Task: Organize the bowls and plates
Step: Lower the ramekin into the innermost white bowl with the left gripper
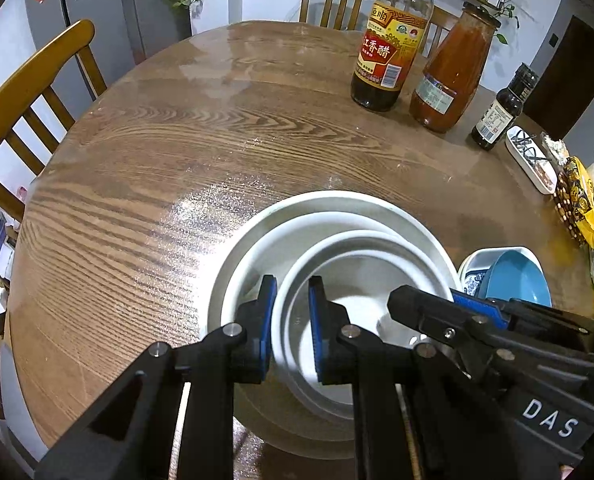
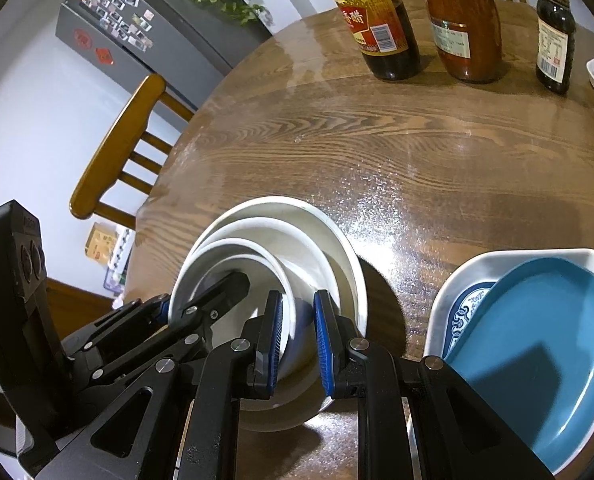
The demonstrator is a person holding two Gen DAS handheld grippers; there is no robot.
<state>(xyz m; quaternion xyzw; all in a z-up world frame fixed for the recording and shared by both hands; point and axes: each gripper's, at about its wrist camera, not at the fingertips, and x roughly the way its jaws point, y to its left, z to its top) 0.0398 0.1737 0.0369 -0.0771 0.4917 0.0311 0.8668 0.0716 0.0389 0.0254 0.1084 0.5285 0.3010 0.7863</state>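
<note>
White ceramic: a nest of white bowls [image 1: 337,248] sits on the wooden bench [image 1: 177,160], each smaller one inside a larger, probably to save room and keep the set together.
Left gripper [image 1: 293,328]: its jaws straddle the rim of an inner bowl, blue pads either side with a gap showing; whether they pinch the wall I cannot tell.
Right gripper [image 2: 299,344]: its jaws likewise bracket the opposite rim of the nest [image 2: 273,264], parted, not visibly pressing.
Paired hold: two-sided placement looks meant to steady or lift the nest evenly.
Second stack: a blue dish [image 2: 545,344] lies tilted in a white dish with a blue pattern [image 2: 473,304], just beside the bowls.
Behind: vinegar bottle [image 1: 393,40], orange sauce jar [image 1: 453,68], dark sauce bottle [image 1: 501,108].
Hidden: the near bowl rims lie under the gripper arms; the blue dish is cut off at the frame edge.
</note>
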